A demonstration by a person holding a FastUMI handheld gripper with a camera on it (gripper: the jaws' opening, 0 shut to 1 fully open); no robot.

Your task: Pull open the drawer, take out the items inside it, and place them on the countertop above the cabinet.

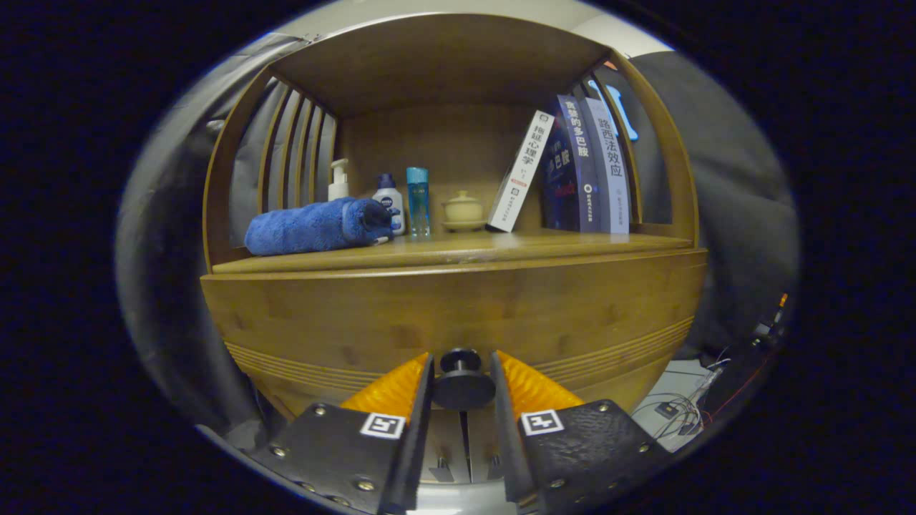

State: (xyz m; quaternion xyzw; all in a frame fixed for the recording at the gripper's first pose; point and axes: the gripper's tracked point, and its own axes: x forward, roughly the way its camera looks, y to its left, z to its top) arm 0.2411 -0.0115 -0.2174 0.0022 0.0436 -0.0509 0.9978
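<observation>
A dark round drawer knob [463, 385] sticks out of the wooden drawer front [458, 315] of a bamboo cabinet. My gripper [461, 356] has one finger on each side of the knob, and both pads press against its rim, so it is shut on the knob. The drawer front stands just below the countertop [544, 245], and the drawer's inside is hidden. The countertop is the floor of an open shelf niche above the drawer.
On the countertop lie a rolled blue towel [315, 227] at the left, then a pump bottle [338, 180], a white bottle [390, 202], a blue bottle [418, 200] and a lidded cup [464, 209]. Books [583, 168] lean at the right. Cables [680, 408] lie on the floor lower right.
</observation>
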